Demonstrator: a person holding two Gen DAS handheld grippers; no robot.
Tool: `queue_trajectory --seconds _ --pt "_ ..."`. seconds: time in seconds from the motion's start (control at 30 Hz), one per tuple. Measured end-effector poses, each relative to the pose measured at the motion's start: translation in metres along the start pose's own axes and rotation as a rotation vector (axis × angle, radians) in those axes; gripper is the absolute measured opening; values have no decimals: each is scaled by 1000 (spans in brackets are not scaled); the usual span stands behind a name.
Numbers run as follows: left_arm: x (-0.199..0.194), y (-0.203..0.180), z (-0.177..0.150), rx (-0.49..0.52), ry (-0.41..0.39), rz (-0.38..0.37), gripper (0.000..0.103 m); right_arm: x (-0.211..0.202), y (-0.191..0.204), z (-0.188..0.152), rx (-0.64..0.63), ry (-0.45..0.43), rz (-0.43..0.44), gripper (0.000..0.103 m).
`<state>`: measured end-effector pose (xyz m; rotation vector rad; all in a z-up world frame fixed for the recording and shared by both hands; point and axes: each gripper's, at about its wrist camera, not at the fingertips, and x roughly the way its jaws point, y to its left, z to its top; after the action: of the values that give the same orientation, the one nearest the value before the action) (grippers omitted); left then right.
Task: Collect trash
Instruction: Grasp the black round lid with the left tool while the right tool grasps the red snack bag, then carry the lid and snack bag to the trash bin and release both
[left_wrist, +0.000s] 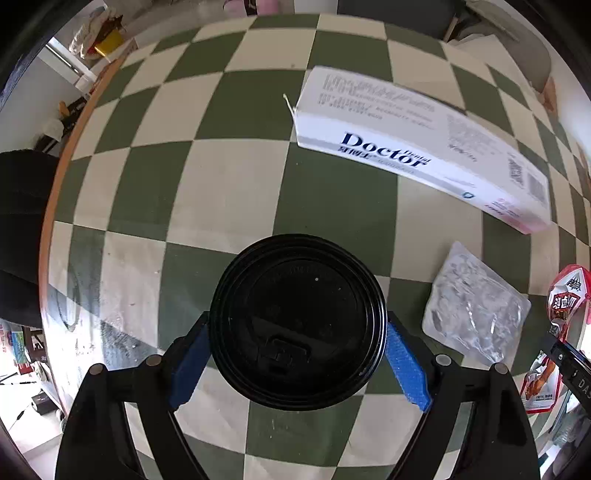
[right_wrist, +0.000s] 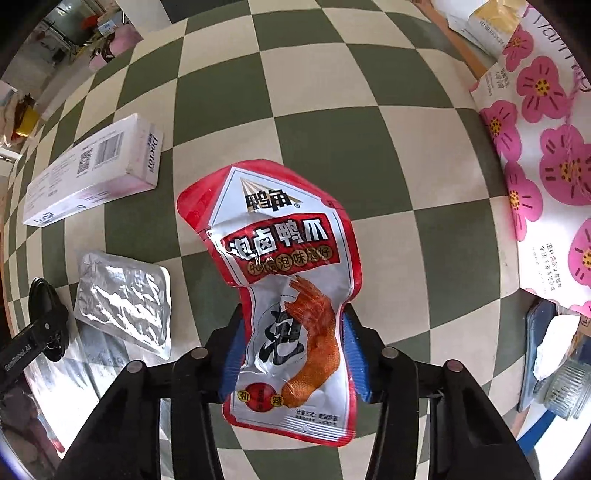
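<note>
A green-and-cream checked tablecloth (left_wrist: 236, 192) carries the litter, and both hands are at the pick-up step of collecting it. The biggest piece is the white toothpaste box (left_wrist: 417, 144), lying flat toward the far side and untouched. At the right edge stands a paper bag with pink flowers (right_wrist: 546, 155), which I judge to be the likely place for the trash (nothing shows this for certain).

Nearer lies a crumpled silver foil pouch (left_wrist: 476, 306), flat on the cloth between the two grippers. The red-and-white snack packet (right_wrist: 291, 288) sits pinched at its waist in the right gripper (right_wrist: 293, 354), whose blue pads press into both of its sides: that claw is clenched on the packet, so this piece looks ready to lift and carry.

The black cup lid (left_wrist: 297, 321) rests under the left gripper (left_wrist: 297, 363), whose fingers (left_wrist: 406, 369) flank its rim, the pads at or just off the edge. I cannot see them squeezing it, so I read this claw as released.

The next move calls for the left jaws to close squarely across the lid's widest part, as a round, slick rim could slip out sideways.
</note>
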<state>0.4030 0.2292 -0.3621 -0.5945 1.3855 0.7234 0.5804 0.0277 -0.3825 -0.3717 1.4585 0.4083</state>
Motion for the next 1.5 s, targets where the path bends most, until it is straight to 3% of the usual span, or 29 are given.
queue_trajectory --seconds 0.3,0.53,0.63,0.77,0.9,1.07,1.2,1.3,1.5 --pt "-68 -7 -39 36 -142 -12 86 -19 -13 -31 -13 -64 45 47" --pt "-120 30 -90 57 -254 -64 86 -76 10 -89 -36 -151 157 46" --pt "-137 53 -125 56 -290 -85 86 -124 26 -125 -54 -194 195 46" --pt "-157 96 -198 65 -330 -114 87 -181 52 -192 -71 -250 243 46" --pt "-161 139 -266 92 -336 -134 86 -199 74 -285 -68 -292 267 46" --pt "-139 184 -346 114 -261 -151 86 -184 93 -400 -33 -248 280 46" --pt "-103 206 -397 115 -156 -171 87 -141 98 -487 5 -134 290 46" --pt "-61 213 -427 109 -71 -181 87 -100 93 -536 40 -44 286 46" --pt "55 216 -456 63 75 -226 87 -3 80 -591 81 86 269 46"
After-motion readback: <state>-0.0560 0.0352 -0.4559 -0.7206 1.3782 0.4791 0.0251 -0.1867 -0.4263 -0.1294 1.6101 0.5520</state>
